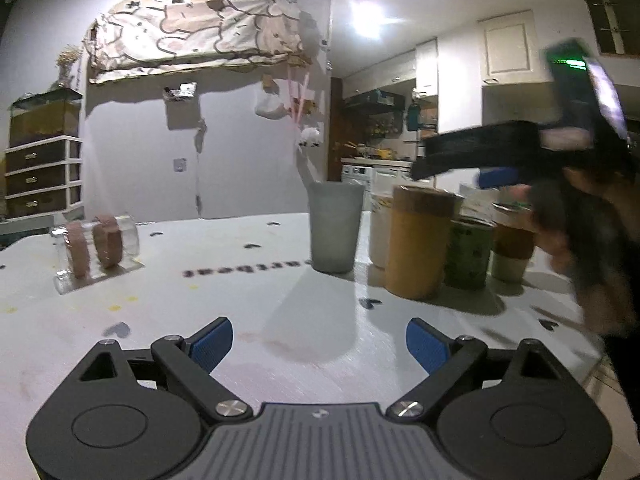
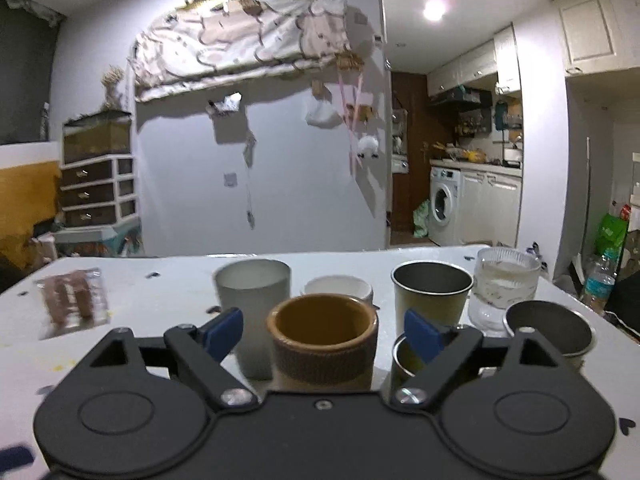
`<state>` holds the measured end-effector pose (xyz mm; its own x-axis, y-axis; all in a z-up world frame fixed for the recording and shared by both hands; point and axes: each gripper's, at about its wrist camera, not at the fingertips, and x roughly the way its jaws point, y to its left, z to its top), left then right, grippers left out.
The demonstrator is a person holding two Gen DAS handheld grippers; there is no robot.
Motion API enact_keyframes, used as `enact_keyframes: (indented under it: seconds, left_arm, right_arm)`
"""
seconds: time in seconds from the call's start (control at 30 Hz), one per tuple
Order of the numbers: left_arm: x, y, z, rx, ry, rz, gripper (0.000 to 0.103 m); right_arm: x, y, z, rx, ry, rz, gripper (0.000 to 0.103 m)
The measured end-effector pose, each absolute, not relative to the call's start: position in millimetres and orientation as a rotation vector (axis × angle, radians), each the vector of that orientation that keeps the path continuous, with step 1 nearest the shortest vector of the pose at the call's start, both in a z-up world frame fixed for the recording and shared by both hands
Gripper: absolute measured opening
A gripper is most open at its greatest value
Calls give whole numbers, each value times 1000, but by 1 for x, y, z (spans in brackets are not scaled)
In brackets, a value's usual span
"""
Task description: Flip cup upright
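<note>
Desk [image 1: 280,300]: white top w/ small dark heart marks and a line of printed text.

Left gripper [image 1: 319,340]: low over bare desk, jaws apart, nothing betw. blue pads [image 1: 212,344]. Well short of the cups.

Right gripper [image 2: 323,334]: jaws apart, holding nothing. Seen from left wrist view it hangs above the cup group, blurred, in the person's right hand [image 1: 560,236].

Cups, all upright, rims up:
- Frosted grey cup [image 2: 253,304], leftmost of group; stands apart from the rest in left view [image 1: 335,226].
- Ochre cup w/ tan textured band [image 2: 323,344], nearest to right wrist cam, sits betw. the right jaws' line of sight but not touched as far as visible.
- White cup [image 2: 338,286], behind ochre one.
- Steel cup, pale sleeve [image 2: 430,300], right of centre.
- Ribbed clear glass [image 2: 505,284], far right rear.
- Dark-lined cup [image 2: 550,330], far right front.
- Another cup [image 2: 404,360] partly hidden behind right blue pad; type can't tell.

Misc: clear plastic pack w/ two brown rolls [image 1: 96,246], lying on desk at left, well apart from cups.

Bkgd: drawer unit [image 2: 100,190], washing machine [image 2: 444,204].
</note>
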<state>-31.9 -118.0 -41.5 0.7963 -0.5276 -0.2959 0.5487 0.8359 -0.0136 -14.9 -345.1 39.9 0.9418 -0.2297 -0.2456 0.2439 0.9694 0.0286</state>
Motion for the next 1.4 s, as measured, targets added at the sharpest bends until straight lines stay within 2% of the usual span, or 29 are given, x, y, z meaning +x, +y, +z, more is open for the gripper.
enact_keyframes:
  seconds: [0.3, 0.63, 1.4]
  left_arm:
    - [-25, -110, -19, 52, 292, -520, 99]
    - [-26, -110, -17, 39, 300, -483, 103]
    - [-31, -108, -19, 49, 302, -448, 103]
  right_arm:
    - [-83, -338, 29, 74, 197, -229, 94]
    - [-122, -336, 0, 49, 233, -321, 103]
    - [-128, -327, -8, 26, 261, -293, 103]
